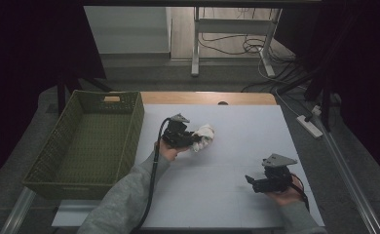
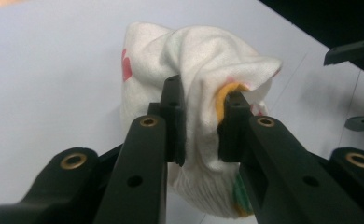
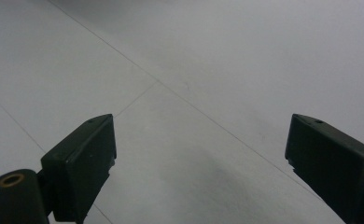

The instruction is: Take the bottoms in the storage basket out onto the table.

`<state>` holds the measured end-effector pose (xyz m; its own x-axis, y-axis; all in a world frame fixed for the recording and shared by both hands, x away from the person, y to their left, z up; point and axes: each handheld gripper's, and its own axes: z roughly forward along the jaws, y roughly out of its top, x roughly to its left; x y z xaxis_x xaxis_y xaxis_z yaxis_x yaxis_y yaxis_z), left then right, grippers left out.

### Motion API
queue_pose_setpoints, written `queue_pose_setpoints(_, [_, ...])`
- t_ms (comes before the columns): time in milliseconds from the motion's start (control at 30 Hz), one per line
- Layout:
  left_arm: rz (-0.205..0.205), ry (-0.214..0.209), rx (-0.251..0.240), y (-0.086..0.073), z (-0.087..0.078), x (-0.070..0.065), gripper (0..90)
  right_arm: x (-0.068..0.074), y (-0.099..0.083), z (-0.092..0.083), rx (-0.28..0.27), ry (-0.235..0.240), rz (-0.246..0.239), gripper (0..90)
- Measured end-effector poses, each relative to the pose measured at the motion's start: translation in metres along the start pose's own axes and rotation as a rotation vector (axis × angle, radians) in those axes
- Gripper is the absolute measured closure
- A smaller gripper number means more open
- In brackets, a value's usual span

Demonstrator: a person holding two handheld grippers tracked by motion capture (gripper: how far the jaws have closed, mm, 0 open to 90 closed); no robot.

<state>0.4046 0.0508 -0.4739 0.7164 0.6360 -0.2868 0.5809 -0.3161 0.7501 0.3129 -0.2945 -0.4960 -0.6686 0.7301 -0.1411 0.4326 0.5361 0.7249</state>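
Left claw clamped on cloth; no legible writing or labels.

Left claw [image 2: 201, 126] grips a bunched white cloth [image 2: 203, 60], soft woven terry with red, orange and green print, at bench [image 1: 237, 195] centre, toward 12 o'clock. Right claw [image 3: 199, 168] released, its jaws wide apart over the bare matte white surface at 4 o'clock. Woven olive basket [image 1: 47, 161], rectangular, at 9 o'clock.

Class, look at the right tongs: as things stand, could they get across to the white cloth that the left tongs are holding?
Probably yes: the right tongs stand open, and only bare table lies between them and the white cloth, though the left tongs already grip its near side.
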Motion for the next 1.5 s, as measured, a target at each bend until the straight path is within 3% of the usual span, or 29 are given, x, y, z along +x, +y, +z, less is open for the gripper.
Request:
queue_pose_setpoints(367, [-0.012,-0.007,0.045,-0.009,0.017,0.002,75.6,0.000,0.000,0.000,-0.001,0.001,0.002,9.0])
queue_pose_setpoints(700, [0.032,-0.003,0.097,-0.019,0.032,-0.005,75.0,0.000,0.000,0.000,0.001,0.002,0.001,9.0])
queue_pose_setpoints(1000, [0.030,-0.011,0.097,-0.020,0.033,-0.004,73.4,0.000,0.000,0.000,0.001,0.002,0.002,9.0])
queue_pose_setpoints(1067, [0.043,-0.002,0.084,-0.019,0.031,-0.005,68.4,0.000,0.000,0.000,0.001,0.002,0.002,9.0])
queue_pose_setpoints(1267, [0.080,0.023,0.075,-0.017,0.026,-0.011,38.1,0.000,0.000,0.000,0.004,0.003,0.000,9.0])
queue_pose_setpoints(1500, [0.083,0.012,0.058,-0.016,0.020,-0.015,27.5,0.000,0.000,0.000,0.001,0.005,0.000,9.0])
